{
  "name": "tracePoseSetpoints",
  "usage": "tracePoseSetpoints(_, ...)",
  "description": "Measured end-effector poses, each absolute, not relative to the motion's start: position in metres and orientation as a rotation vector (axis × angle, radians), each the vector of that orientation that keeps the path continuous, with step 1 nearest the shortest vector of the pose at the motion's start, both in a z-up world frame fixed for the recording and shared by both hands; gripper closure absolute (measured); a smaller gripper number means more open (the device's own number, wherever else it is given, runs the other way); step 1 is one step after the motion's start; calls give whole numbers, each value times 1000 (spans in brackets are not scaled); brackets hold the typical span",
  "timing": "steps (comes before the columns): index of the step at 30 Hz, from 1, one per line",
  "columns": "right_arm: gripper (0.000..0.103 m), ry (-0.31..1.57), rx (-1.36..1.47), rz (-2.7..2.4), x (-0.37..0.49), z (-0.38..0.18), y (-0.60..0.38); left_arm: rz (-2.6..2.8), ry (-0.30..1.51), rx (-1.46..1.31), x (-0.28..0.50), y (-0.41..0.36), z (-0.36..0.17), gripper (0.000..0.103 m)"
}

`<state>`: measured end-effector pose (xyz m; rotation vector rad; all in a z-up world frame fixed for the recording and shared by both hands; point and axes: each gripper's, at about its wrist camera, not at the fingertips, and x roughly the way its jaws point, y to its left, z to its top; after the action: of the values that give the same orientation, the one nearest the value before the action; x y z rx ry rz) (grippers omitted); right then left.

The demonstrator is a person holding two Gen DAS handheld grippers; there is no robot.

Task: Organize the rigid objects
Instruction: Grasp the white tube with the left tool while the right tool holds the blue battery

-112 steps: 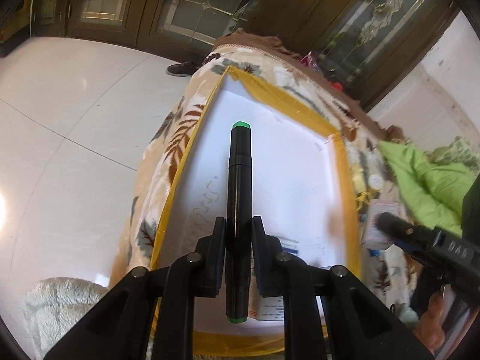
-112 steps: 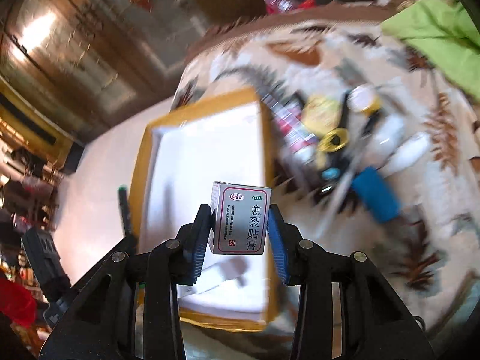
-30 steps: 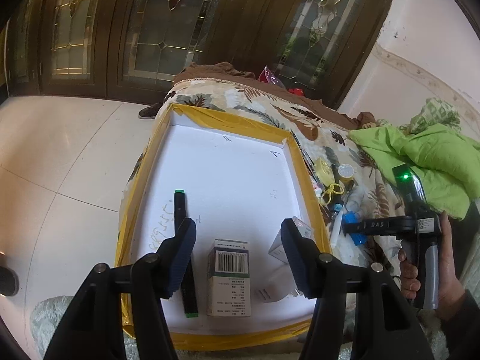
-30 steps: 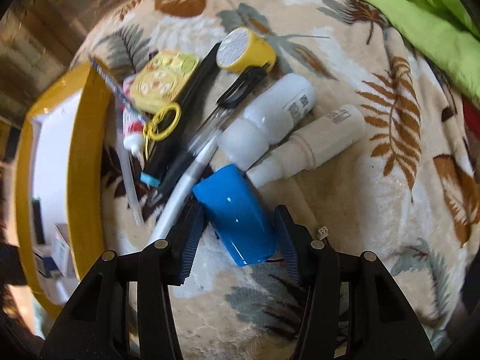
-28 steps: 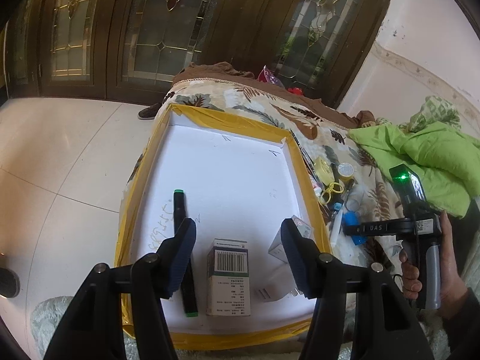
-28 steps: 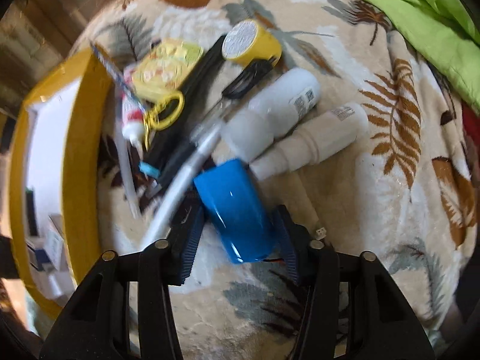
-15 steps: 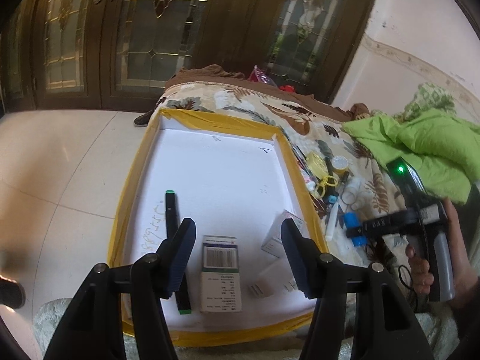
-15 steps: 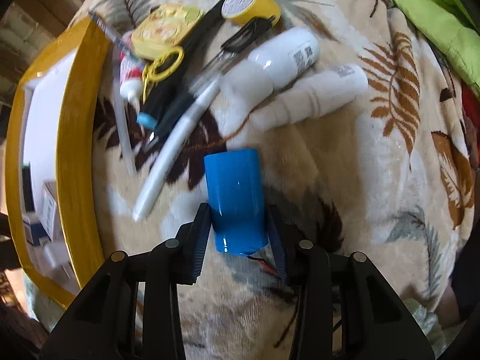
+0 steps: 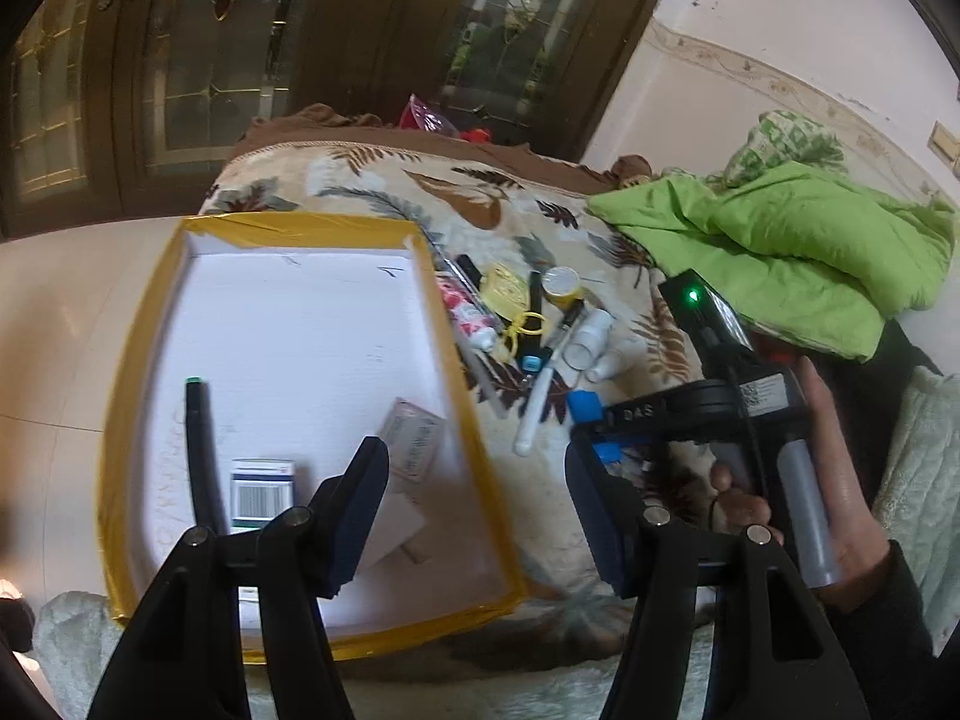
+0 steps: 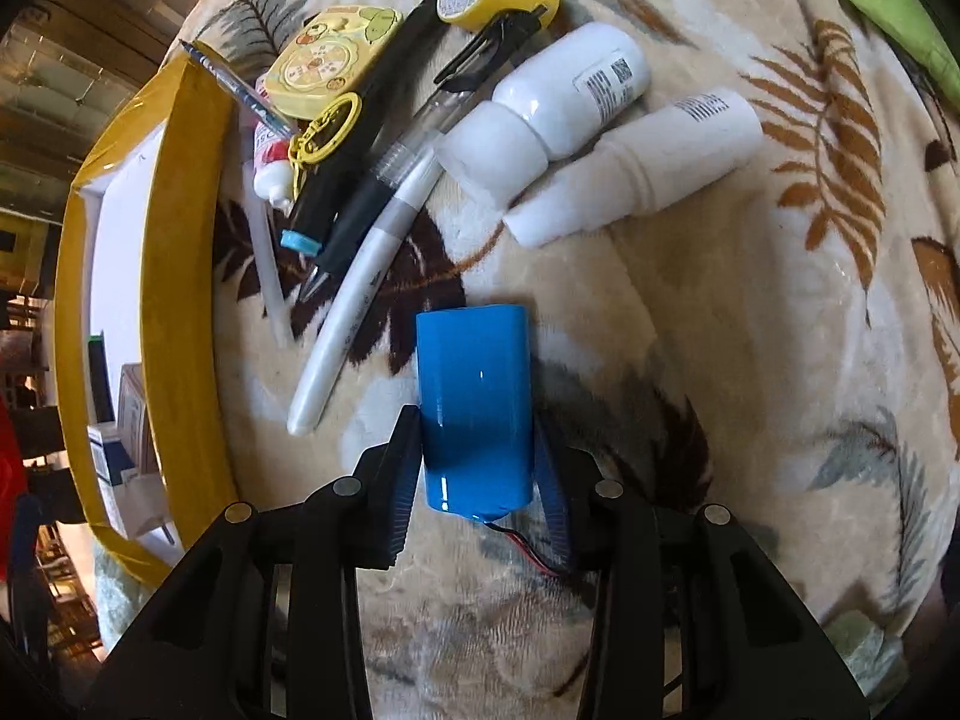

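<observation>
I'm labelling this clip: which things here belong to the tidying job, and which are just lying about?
Job:
blue battery pack, held in the right gripper
yellow-edged box
black marker in the box
white bottles
pens

Lying about:
green jacket
leaf-print blanket

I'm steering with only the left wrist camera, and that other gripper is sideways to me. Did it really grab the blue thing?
Observer: Yes. In the right wrist view, the right gripper is shut on the shiny blue cylinder, with one pad pressed on each side.
Operator: Is anything sticking out of it?
Observer: Thin red and black wires come out of its near end, between the fingers.
Operator: Is it bumping the long white pen?
Observer: No. The long white pen lies apart on the cylinder's left, and a strip of leaf-patterned blanket shows between them.
</observation>
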<state>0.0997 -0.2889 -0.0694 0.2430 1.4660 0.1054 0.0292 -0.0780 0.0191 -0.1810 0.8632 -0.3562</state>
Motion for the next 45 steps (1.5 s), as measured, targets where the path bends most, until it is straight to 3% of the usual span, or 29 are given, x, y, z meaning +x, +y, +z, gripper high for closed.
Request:
tracePoseSetpoints(9,67,1479,417,189,87,-64,-317,-371,906,-222,35,-83,16,41)
tracePoseSetpoints(19,67,1503,374,134,73,-68,-320,-379,933,-245,43,-83,17,41)
tracePoseSetpoints(31,67,1418,579,107,59,-47,-350,-439,988,-233,57,-105,14,41)
tracePoseSetpoints(45,67,1345,654,-5,60,-50,-369,-438,1206,69,116,-199,-33,42)
